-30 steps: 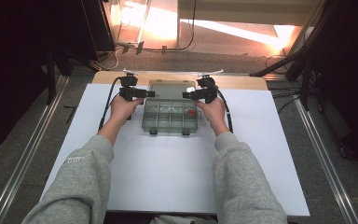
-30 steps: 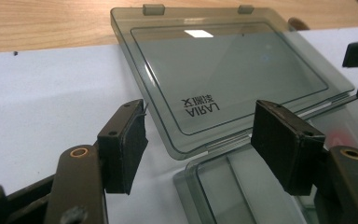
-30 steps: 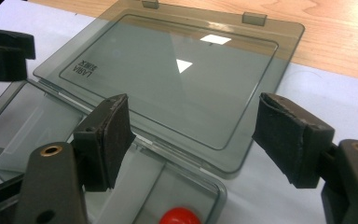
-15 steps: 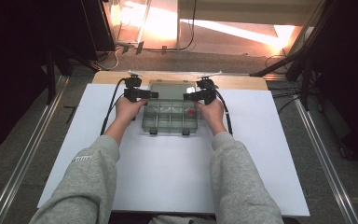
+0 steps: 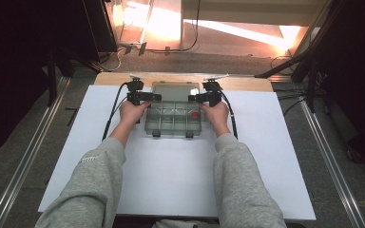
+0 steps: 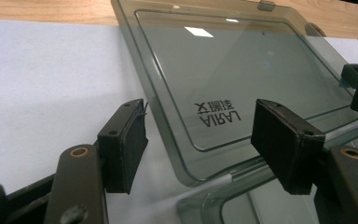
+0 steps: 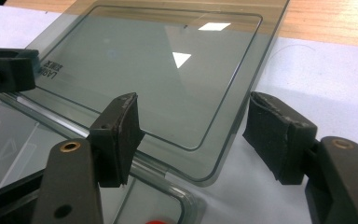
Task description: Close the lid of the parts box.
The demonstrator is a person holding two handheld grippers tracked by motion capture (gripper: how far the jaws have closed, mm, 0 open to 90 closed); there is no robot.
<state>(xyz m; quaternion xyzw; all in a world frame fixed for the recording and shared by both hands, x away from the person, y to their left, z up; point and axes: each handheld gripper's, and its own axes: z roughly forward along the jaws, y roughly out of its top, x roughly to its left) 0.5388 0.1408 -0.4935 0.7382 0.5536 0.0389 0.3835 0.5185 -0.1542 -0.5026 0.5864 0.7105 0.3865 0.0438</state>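
Left gripper (image 5: 158, 97) spread wide, right gripper (image 5: 192, 98) likewise apart though just narrowing; nothing pinched by either. Parked at 10 and 2 o'clock of the clear box (image 5: 173, 121), one at each near corner of its lid (image 5: 175, 90), thrown open and lying flat at 12 o'clock. Seen along the left gripper's own jaws, lid corner between the pads, untouched; same along the right gripper's, lid edge in the gap, pads clear of it. Placed so, probably, to take both corners together and swing the lid evenly toward 6 o'clock without twisting the hinge. Box itself resting on the white sheet (image 5: 171, 190), toward the far side, close to the wooden strip (image 5: 114, 78) at 12 o'clock. Inside, a small red piece (image 5: 195, 114) in a compartment at 3 o'clock, seemingly low enough not to block closing. Front latches (image 5: 156, 134) at 6 o'clock, cables (image 5: 111, 111) trailing outward, neither in the way.
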